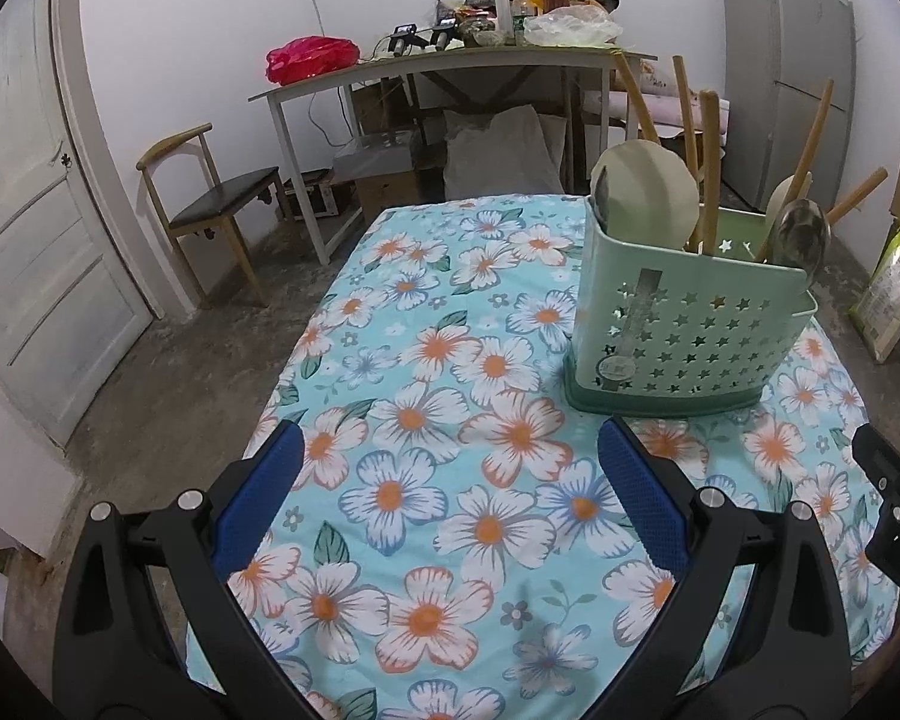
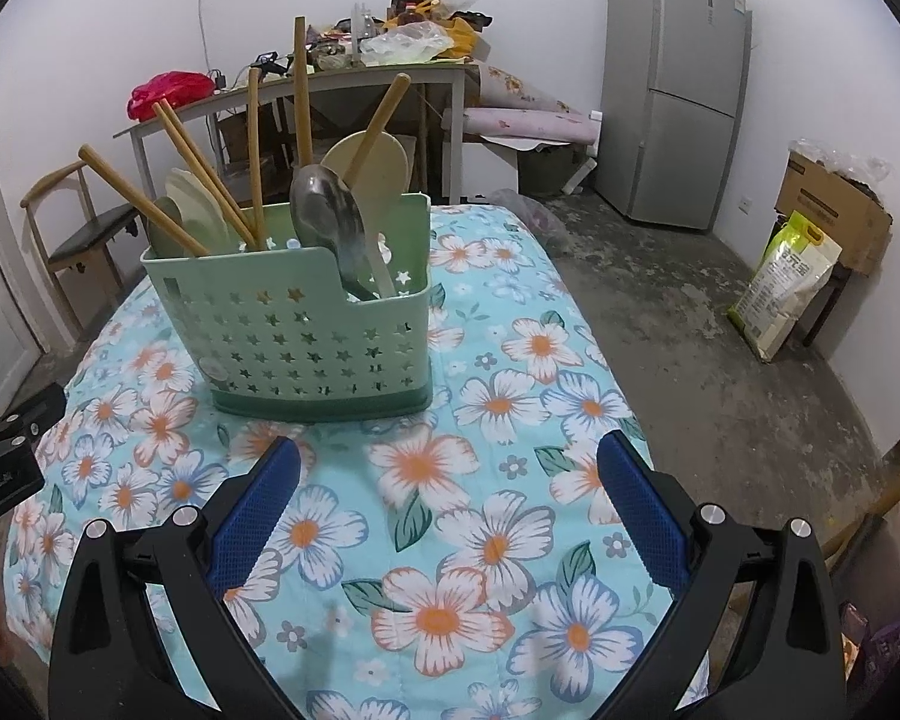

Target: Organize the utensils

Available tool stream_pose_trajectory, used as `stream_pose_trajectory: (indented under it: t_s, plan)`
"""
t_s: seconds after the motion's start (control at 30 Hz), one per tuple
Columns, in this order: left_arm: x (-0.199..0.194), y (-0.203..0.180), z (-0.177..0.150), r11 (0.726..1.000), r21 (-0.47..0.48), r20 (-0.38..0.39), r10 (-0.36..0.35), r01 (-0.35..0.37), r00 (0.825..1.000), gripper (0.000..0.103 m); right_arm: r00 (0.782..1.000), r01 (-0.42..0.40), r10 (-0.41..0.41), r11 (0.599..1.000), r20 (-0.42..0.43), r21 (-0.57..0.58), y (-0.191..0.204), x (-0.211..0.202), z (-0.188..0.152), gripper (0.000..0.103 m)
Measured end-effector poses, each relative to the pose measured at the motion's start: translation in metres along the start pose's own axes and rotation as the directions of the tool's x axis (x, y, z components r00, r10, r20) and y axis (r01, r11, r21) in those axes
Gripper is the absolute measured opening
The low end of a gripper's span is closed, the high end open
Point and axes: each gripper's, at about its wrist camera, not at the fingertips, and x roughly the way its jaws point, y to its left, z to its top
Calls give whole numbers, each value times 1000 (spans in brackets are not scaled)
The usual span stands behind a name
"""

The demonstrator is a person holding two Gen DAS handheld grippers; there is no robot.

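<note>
The pale green plastic utensil caddy with star-shaped perforations (image 2: 306,330) stands upright on the table covered by a turquoise floral cloth (image 2: 480,480), toward its far half. It holds several wooden-handled utensils with cream heads (image 2: 252,162) and one steel spoon, bowl up (image 2: 324,210), in the end compartment. No utensil lies loose on the visible cloth.

Judgement: the sorting appears complete or nearly so; both tools stand back from the caddy. Any further move would first call for finding a remaining utensil, none being in view, or for straightening the leaning handles.

The left gripper (image 1: 450,498) has its blue-padded jaws spread wide with nothing between them. The right gripper (image 2: 450,498) is likewise spread wide and empty, over bare cloth just short of the caddy.

Writing: a round label low on the caddy's wall (image 1: 615,369) is illegible. The yellow-green sack on the floor (image 2: 786,288) bears large characters too small to read. The grey two-door refrigerator (image 2: 672,90) carries stickers, unreadable.
</note>
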Motion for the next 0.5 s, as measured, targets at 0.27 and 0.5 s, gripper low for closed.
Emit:
stream_pose_trajectory:
  t_s: [0.27, 0.5]
  plan:
    - [3, 11, -1, 999, -30, -20, 27, -27, 999, 95, 1000, 10, -10, 1000, -12, 3, 0, 4, 1, 96]
    - [5, 17, -1, 998, -45, -31, 44, -46, 999, 95, 1000, 11, -11, 1000, -12, -7, 4, 4, 1, 96]
